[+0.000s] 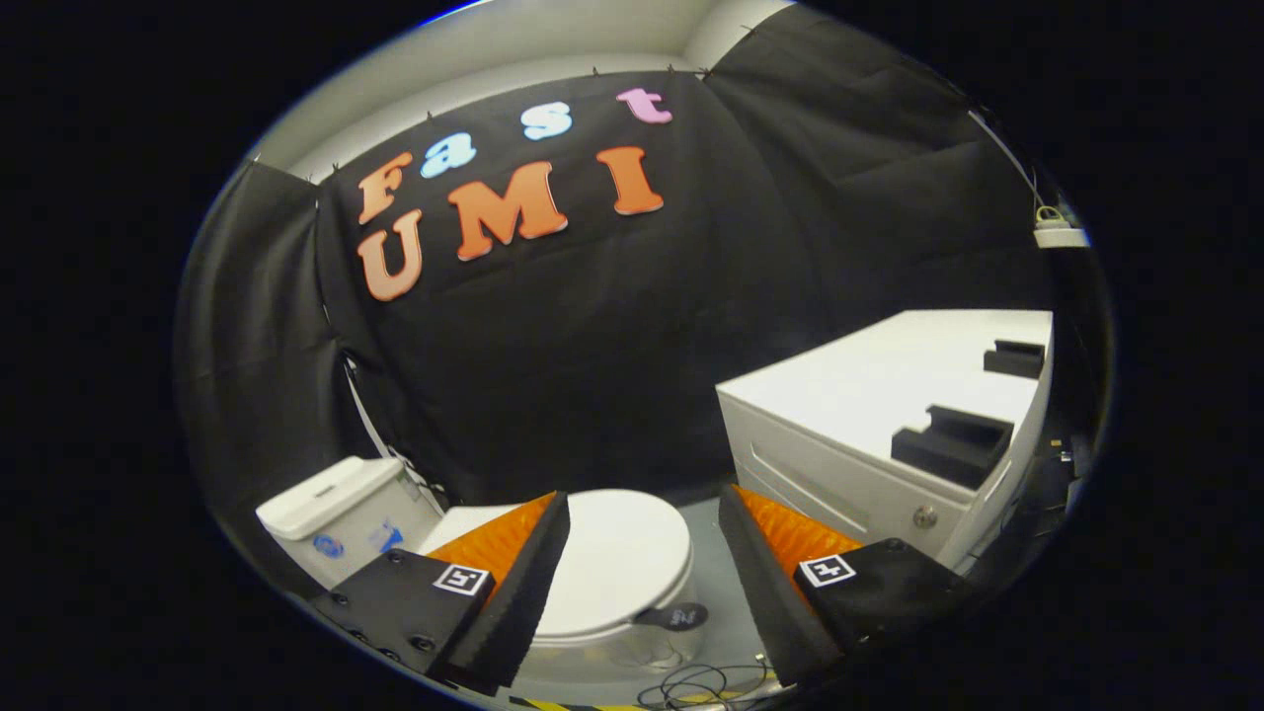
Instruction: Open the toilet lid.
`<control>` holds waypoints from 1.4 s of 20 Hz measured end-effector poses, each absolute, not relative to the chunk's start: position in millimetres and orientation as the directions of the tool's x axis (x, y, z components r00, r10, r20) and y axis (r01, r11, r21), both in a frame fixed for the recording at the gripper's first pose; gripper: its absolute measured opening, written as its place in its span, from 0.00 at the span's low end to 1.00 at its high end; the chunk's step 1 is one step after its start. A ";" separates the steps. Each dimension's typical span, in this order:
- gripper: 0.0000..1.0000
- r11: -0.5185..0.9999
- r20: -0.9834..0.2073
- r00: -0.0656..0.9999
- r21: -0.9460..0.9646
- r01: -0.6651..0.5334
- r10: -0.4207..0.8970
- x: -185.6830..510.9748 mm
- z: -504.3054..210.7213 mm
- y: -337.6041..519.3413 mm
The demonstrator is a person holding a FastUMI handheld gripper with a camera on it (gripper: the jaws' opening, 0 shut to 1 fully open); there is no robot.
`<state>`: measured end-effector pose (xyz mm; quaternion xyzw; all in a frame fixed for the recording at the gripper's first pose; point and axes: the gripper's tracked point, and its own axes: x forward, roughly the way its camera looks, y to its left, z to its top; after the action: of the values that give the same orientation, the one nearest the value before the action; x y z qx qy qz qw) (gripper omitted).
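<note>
Gripper (642, 583), lower centre of the frame: jaws apart, empty, held above the toilet. Between and just beyond them lies the toilet lid (617, 558), shut flat on the bowl; likely rigid, smooth, slippery plastic, light on its hinge. Best purchase is probably under the front rim, nearest the dark tab (676, 618). Cistern (331, 513) at lower left; white drawer unit (889, 434) at right; cables (696, 684) on the floor.

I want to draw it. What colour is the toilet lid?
White, clearest in the gripper view: toilet lid.
</note>
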<state>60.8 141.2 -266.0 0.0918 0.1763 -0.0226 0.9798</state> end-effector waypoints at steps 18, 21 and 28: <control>0.77 0.829 -0.729 0.684 0.385 0.405 0.005 29.8 -448.5 131.3; 0.68 0.824 -0.718 0.696 0.408 0.393 0.024 38.0 -455.3 138.1; 0.56 0.834 -0.705 0.707 0.416 0.362 0.045 42.6 -459.2 136.8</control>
<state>42.6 136.8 -459.2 0.2735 0.3719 -0.0896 0.8825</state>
